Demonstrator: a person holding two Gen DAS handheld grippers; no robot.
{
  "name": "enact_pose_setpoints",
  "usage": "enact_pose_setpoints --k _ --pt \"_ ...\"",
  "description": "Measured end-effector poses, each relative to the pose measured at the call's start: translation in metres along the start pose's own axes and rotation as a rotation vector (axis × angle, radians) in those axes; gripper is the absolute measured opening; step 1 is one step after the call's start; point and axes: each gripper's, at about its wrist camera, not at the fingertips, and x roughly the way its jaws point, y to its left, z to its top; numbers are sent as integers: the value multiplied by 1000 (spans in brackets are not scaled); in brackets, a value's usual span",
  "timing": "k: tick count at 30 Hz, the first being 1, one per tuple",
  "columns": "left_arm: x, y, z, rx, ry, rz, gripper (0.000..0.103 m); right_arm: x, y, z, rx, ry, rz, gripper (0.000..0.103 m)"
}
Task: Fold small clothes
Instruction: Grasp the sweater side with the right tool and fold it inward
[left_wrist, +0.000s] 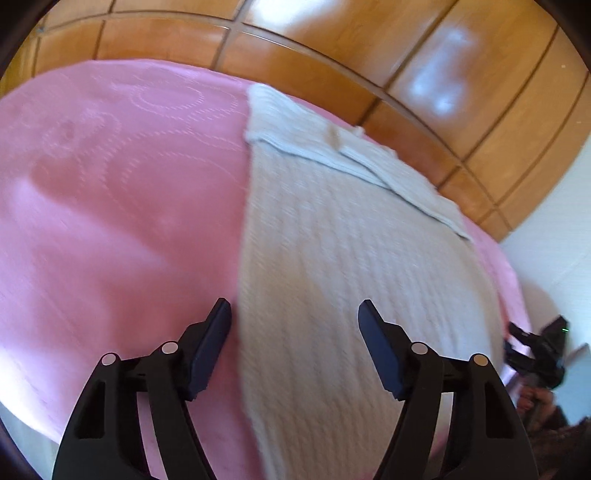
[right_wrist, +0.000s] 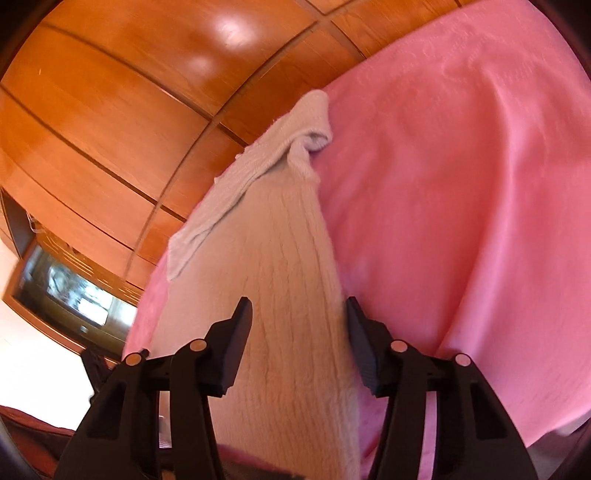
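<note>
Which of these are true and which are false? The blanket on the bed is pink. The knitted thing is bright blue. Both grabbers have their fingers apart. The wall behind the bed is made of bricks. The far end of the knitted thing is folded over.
1. The blanket is pink: true.
2. The knitted garment is bright blue: false, it is cream.
3. The left gripper and the right gripper both have their fingers apart: true, with the garment lying beneath each gap.
4. The wall behind the bed is bricks: false, it is shiny wooden panels.
5. The garment's far end is folded over: true.
</note>
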Motion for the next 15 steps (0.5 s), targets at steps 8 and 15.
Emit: enact_pose_setpoints --k 8,15 --pt "5 -12 -11 2 40 -117 70 11 9 -12 -19 26 34 53" --pt "7 -15 -9 -32 67 -161 70 10 6 -14 -17 30 77 50"
